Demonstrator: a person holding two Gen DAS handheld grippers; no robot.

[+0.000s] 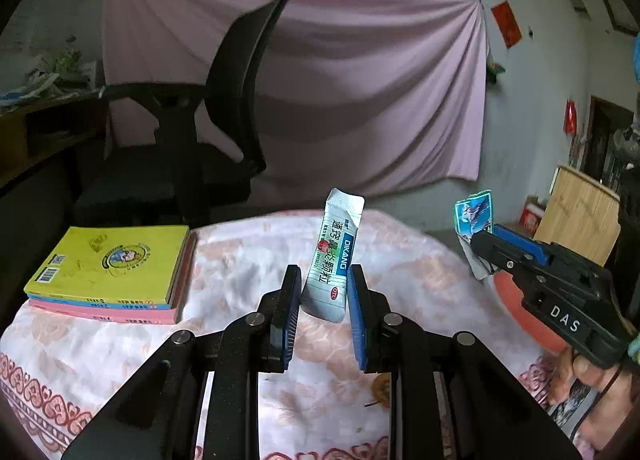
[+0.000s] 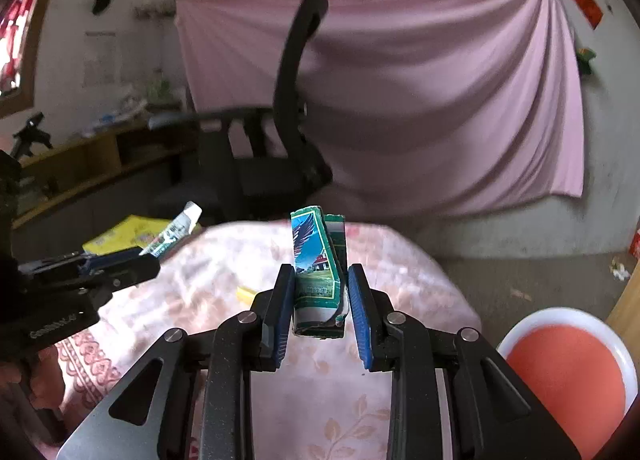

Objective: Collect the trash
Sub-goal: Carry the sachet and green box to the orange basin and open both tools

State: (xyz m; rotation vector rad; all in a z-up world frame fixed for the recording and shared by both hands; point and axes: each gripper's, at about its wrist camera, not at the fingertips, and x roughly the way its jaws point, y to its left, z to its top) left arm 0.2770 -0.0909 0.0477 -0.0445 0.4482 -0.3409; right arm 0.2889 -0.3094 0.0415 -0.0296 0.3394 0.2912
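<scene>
My left gripper (image 1: 324, 280) is shut on a white medicine sachet (image 1: 334, 256) with green and blue print, held upright above the flowered tablecloth (image 1: 240, 284). My right gripper (image 2: 320, 280) is shut on a crushed green and blue carton (image 2: 316, 272), also lifted off the table. In the left wrist view the right gripper (image 1: 478, 248) shows at the right edge with the carton (image 1: 474, 215) sticking up from it. The right wrist view catches the left gripper (image 2: 148, 258) at the left with the sachet (image 2: 176, 230). A small yellow scrap (image 2: 245, 294) lies on the cloth.
A stack of books (image 1: 112, 272) with a yellow cover lies on the table's left. A black office chair (image 1: 192, 147) stands behind the table before a pink sheet (image 1: 360, 91) on the wall. A red and white round bin (image 2: 572, 372) sits low right. A brown bit (image 1: 382, 390) lies on the cloth.
</scene>
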